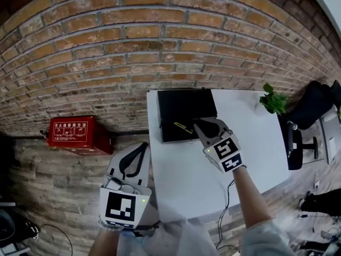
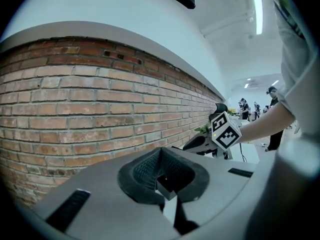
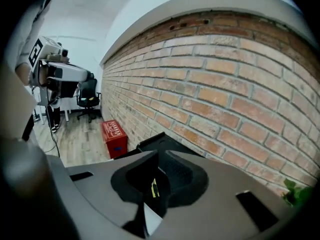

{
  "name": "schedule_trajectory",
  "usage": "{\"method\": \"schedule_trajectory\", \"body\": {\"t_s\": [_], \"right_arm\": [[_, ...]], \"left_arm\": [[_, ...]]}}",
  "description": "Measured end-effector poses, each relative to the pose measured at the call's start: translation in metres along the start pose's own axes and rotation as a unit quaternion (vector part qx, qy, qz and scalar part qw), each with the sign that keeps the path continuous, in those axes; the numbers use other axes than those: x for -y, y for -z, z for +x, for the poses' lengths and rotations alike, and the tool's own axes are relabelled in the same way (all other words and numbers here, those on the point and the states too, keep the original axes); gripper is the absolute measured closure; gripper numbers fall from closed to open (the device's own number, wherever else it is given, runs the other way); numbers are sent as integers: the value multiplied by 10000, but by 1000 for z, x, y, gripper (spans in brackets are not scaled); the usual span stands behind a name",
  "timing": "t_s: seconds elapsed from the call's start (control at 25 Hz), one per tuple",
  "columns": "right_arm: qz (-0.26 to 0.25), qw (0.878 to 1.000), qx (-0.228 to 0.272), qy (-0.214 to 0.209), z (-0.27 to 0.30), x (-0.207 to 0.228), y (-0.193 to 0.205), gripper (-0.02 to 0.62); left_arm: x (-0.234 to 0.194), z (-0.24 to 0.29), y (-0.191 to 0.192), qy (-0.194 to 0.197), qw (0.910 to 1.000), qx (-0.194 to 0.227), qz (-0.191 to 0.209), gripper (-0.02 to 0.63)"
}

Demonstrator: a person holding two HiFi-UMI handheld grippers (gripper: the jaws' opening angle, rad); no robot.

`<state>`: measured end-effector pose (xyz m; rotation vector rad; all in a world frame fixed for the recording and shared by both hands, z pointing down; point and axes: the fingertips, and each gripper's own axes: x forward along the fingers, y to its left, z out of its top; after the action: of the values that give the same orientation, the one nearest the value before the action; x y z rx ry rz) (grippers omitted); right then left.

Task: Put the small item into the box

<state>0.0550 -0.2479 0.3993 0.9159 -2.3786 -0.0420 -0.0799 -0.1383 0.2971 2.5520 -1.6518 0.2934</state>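
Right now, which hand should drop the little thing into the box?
The right one. The right gripper is shut on the small yellow item and holds it over the black box. The left gripper is shut on nothing, off the white table's left side, away from the box.

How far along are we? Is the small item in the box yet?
Not yet. Done: the pickup. The right gripper is shut on the small yellow-and-black item, which shows between its jaws in the right gripper view. In hand: the item is over the near part of the black box at the white table's far corner. Left: lower and release it. The left gripper is shut, empty, beside the table.
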Motion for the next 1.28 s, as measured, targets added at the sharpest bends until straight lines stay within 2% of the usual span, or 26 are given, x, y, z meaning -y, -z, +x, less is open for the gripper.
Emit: {"method": "schedule_trajectory", "body": {"t_s": [0.24, 0.4, 0.56, 0.76, 1.04, 1.28], "right_arm": [[528, 9924, 581, 943, -60, -1, -31, 529], [736, 9853, 784, 1327, -97, -11, -40, 529], [1182, 9728, 1118, 1650, -130, -20, -49, 529], [1390, 9629, 1257, 1944, -158, -37, -50, 531], [1176, 9625, 1164, 2151, -177, -63, -47, 531], [1299, 9585, 1096, 2290, -183, -73, -41, 531]], "left_arm": [[17, -1, -23, 505, 9984, 187, 163, 588], [25, -7, -32, 750, 9965, 297, 235, 588], [32, -14, -38, 931, 9945, 360, 303, 588], [36, -23, -40, 1100, 9926, 378, 349, 588], [45, -29, -34, 1328, 9895, 333, 459, 588], [46, -32, -28, 1382, 9888, 297, 479, 588]]}}
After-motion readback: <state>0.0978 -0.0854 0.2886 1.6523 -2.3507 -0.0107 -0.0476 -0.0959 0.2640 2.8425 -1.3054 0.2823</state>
